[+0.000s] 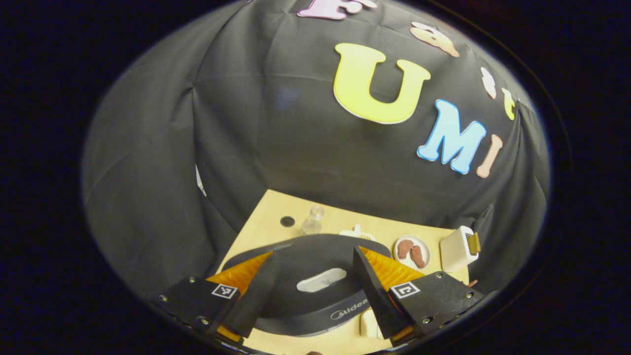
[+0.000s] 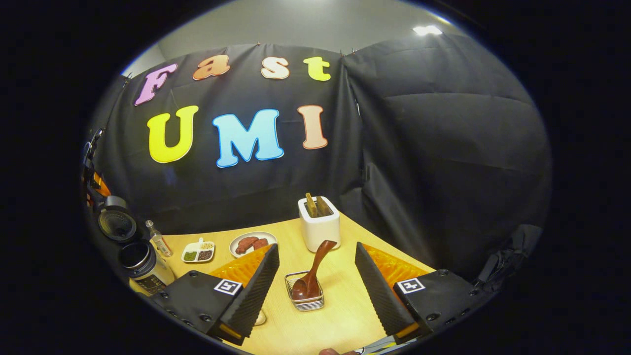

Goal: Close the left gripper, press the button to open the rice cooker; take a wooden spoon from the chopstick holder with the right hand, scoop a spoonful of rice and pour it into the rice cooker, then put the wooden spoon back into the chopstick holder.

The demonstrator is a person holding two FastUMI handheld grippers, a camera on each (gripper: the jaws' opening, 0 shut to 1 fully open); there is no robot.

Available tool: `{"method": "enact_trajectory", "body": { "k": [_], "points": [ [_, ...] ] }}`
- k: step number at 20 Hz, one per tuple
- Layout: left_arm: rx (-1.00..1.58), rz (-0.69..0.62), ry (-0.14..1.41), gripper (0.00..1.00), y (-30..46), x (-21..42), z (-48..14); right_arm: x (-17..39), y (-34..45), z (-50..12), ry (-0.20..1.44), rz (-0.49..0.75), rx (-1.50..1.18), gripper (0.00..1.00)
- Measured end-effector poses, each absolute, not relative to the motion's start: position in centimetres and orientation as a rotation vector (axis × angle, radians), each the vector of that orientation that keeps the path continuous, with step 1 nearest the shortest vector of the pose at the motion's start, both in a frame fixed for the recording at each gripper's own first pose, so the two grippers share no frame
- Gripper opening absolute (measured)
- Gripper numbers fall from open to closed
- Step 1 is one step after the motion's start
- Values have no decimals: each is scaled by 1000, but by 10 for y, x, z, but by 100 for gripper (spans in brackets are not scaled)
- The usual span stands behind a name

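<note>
My right gripper, released, frames the brown wooden spoon ahead, handle leaning toward one o'clock, perhaps resting in rice.

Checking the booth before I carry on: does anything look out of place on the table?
Yes: the brown wooden spoon is not in the white chopstick holder. It stands tilted in the small clear glass dish, bowl down, handle leaning toward the holder. No spill is visible.
</note>
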State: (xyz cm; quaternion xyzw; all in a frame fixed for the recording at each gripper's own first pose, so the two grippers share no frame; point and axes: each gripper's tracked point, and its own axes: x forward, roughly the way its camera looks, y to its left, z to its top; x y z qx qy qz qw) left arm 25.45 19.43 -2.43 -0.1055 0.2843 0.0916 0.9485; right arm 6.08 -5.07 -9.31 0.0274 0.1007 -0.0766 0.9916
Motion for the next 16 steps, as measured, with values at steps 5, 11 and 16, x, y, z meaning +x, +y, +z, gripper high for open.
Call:
{"method": "enact_trajectory", "body": {
  "k": [5, 11, 16],
  "points": [
    [-249, 156, 650, 95, 166, 217, -82, 66, -38, -110, 214, -84, -5, 98],
    [-100, 129, 730, 97, 142, 200, -149, 70, -23, -118, 235, -25, -49, 98],
    [36, 132, 725, 98, 137, 198, -174, 65, -20, -120, 241, -16, -61, 98]
  ]
}}
